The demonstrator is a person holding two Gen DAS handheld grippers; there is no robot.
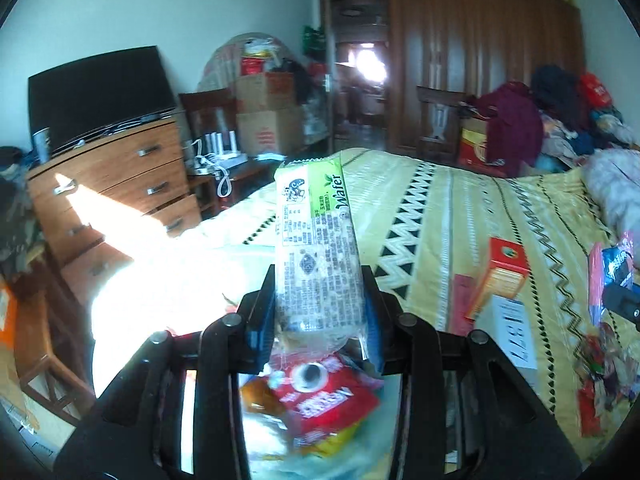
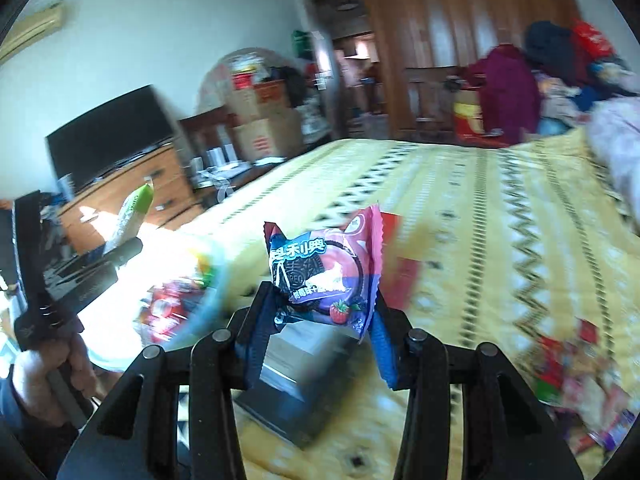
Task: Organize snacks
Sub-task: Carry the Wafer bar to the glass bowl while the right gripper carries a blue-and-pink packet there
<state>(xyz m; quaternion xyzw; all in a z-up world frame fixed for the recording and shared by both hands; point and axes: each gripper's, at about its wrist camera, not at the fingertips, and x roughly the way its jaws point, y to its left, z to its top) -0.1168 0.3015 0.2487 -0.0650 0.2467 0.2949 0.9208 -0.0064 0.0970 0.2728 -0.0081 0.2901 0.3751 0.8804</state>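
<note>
**Inspector:** Currently the left gripper (image 1: 320,304) is clamped on the lower part of a long wafer pack (image 1: 316,248), which stands up and away from the fingers above the bedspread (image 1: 452,216). Right side?

**Assistant:** Much the same: the right gripper (image 2: 320,316) is closed across a pink and blue Oreo packet (image 2: 324,272), held clear of the bed. Under the left one a clear container (image 1: 320,408) already holds red snack packs.

**Inspector:** Noted. My judgement: both packs are on their way to that container (the right view is blurred, so its rim is uncertain). Recommend one hand at a time, wafer pack first, tipped end-down over the opening before the jaws part.

**Assistant:** And the loose wrappers (image 1: 600,356) and orange box (image 1: 500,276) lying further right on the bed?

**Inspector:** Outstanding; collect them afterwards, gripping flat packets across the middle
</note>
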